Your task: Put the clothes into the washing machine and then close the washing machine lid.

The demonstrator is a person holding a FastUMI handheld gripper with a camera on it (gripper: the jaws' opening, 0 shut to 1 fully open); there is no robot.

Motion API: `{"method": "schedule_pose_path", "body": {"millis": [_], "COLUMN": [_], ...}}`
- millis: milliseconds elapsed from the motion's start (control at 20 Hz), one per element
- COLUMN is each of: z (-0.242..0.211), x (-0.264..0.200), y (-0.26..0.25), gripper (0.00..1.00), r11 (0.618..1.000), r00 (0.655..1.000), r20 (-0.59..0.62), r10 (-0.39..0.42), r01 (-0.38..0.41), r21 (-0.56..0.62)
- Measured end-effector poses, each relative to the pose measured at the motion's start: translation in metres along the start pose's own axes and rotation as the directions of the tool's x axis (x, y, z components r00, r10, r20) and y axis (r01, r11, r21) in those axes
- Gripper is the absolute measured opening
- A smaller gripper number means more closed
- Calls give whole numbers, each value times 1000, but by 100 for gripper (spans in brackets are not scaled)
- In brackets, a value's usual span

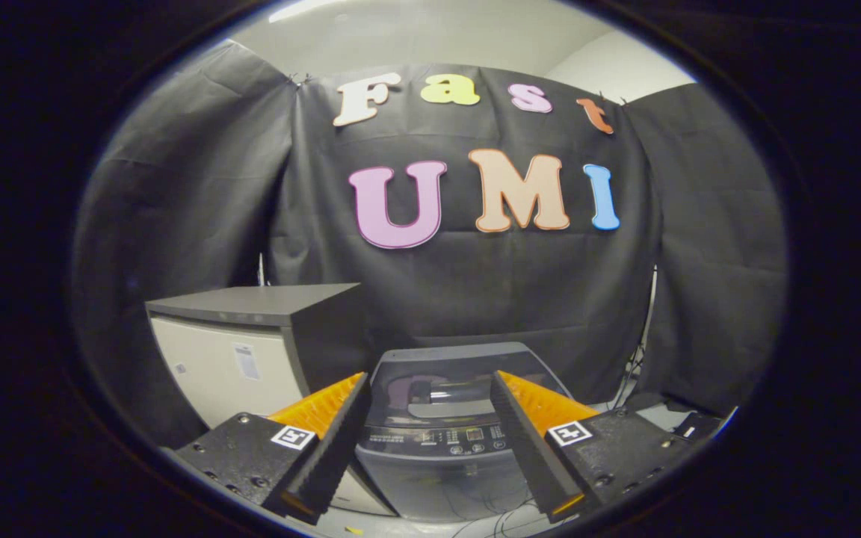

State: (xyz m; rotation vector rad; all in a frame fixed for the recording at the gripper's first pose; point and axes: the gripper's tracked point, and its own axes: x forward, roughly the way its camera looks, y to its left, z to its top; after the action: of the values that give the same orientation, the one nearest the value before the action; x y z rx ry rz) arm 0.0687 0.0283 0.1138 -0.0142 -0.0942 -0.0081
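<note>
The gripper (430, 418) hangs wide open and holds nothing, its fingers framing the washing machine (442, 433) just beyond. Its lid (451, 373) looks shut; I spot no clothes, so the task seems finished.

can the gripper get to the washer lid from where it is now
Probably yes. The gripper is open and holds nothing, and the washing machine sits straight ahead beyond its fingers, its glass lid down. Nothing stands between them; the grey cabinet is off to the side.
</note>
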Motion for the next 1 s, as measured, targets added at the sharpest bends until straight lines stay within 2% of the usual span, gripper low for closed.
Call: {"method": "schedule_pose_path", "body": {"millis": [300, 600, 850, 1000], "z": [8, -4, 12, 17], "x": [-45, -58, -63, -65], "y": [-19, -15, -26, -29], "gripper": [97, 97, 97, 97], "r11": [999, 997, 989, 992], "r00": [999, 999, 998, 997], "r20": [28, -7, 55, 80], "r10": [-15, 44, 7, 6], "r01": [17, -44, 1, 4], "r21": [-43, -67, -150, -126]}}
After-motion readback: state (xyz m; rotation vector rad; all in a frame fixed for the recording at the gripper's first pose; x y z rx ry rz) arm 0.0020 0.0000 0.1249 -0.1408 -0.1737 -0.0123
